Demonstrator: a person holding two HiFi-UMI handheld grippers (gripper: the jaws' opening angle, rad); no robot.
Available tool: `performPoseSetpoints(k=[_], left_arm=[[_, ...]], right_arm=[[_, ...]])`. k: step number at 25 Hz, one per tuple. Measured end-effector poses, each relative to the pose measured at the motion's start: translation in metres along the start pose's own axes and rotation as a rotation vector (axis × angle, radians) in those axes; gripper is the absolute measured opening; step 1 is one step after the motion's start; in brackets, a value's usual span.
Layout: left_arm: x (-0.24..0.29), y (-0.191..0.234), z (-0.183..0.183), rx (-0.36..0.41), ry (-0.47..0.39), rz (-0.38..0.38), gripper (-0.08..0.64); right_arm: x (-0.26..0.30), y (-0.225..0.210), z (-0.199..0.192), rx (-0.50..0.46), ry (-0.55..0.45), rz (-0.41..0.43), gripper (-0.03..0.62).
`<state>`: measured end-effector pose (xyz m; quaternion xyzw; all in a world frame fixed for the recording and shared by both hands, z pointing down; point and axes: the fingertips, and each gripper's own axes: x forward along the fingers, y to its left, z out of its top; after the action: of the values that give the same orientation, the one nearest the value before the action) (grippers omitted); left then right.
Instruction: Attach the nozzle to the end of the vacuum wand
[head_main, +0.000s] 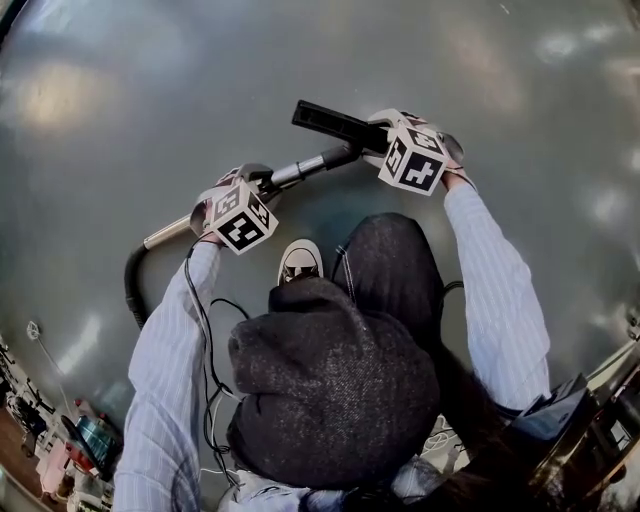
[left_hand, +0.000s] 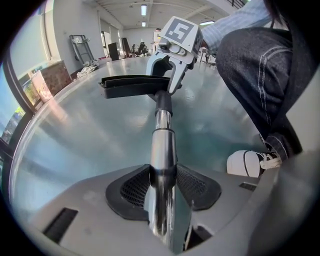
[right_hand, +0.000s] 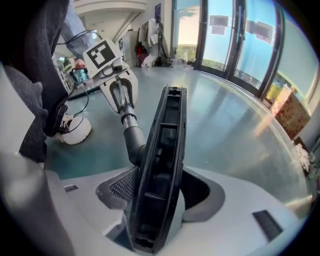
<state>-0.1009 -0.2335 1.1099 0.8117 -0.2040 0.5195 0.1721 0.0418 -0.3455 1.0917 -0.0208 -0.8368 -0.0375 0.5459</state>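
Note:
The metal vacuum wand (head_main: 300, 170) runs slantwise above the grey floor. Its far end meets the neck (right_hand: 135, 142) of the black flat nozzle (head_main: 335, 120). My left gripper (head_main: 255, 188) is shut on the wand; in the left gripper view the tube (left_hand: 162, 150) sits between both ribbed pads (left_hand: 132, 187). My right gripper (head_main: 378, 135) is shut on the nozzle, which stands on edge between its jaws (right_hand: 162, 175) with its hollow underside showing. Each gripper view shows the other gripper: the right one (left_hand: 172, 60) over the nozzle (left_hand: 130, 86), the left one (right_hand: 120, 95) on the wand (right_hand: 127, 117).
A black hose (head_main: 133, 285) curves off the wand's near end at the left. The person's white shoe (head_main: 298, 262) and bent knee (head_main: 390, 260) are just below the wand. Cables (head_main: 205, 340) hang by the left sleeve. Glass walls (right_hand: 235, 40) and boxes (left_hand: 50, 80) stand far off.

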Motion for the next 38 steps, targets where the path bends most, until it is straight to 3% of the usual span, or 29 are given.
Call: performPoseSetpoints(k=[7,12,16,18,22,25,28,31,35,38], left_arm=[[0.008,0.0,-0.001,-0.072,0.007,0.002,0.17],[0.009,0.001,0.001,-0.097,-0.013,-0.011,0.17],[0.012,-0.001,0.001,-0.132,-0.031,-0.037,0.172],[0.013,-0.001,0.001,-0.112,-0.03,-0.035,0.172],[0.006,0.002,0.002,0.007,0.011,0.005,0.181],[-0.007,0.004,0.004,0.024,0.002,0.02,0.181],[-0.027,0.014,0.013,-0.051,-0.074,0.065,0.181],[-0.049,0.024,0.028,-0.177,-0.172,0.098,0.179],[-0.067,0.027,0.052,-0.399,-0.333,0.054,0.179],[-0.075,0.027,0.07,-0.482,-0.45,0.041,0.178]], right_arm=[[0.01,0.003,-0.007,0.068,0.064,0.01,0.259],[0.011,0.0,-0.009,0.064,0.096,-0.019,0.261],[0.01,0.001,-0.015,0.185,0.076,-0.01,0.262],[0.004,-0.001,-0.019,0.23,0.061,-0.013,0.262],[-0.015,-0.006,-0.029,0.251,0.037,-0.051,0.264],[-0.032,-0.005,-0.035,0.301,-0.012,-0.063,0.264],[-0.052,-0.006,-0.035,0.385,-0.107,-0.09,0.262],[-0.07,-0.007,-0.029,0.484,-0.221,-0.128,0.262],[-0.09,-0.005,-0.006,0.62,-0.41,-0.137,0.261],[-0.099,-0.001,0.013,0.68,-0.507,-0.134,0.261]])
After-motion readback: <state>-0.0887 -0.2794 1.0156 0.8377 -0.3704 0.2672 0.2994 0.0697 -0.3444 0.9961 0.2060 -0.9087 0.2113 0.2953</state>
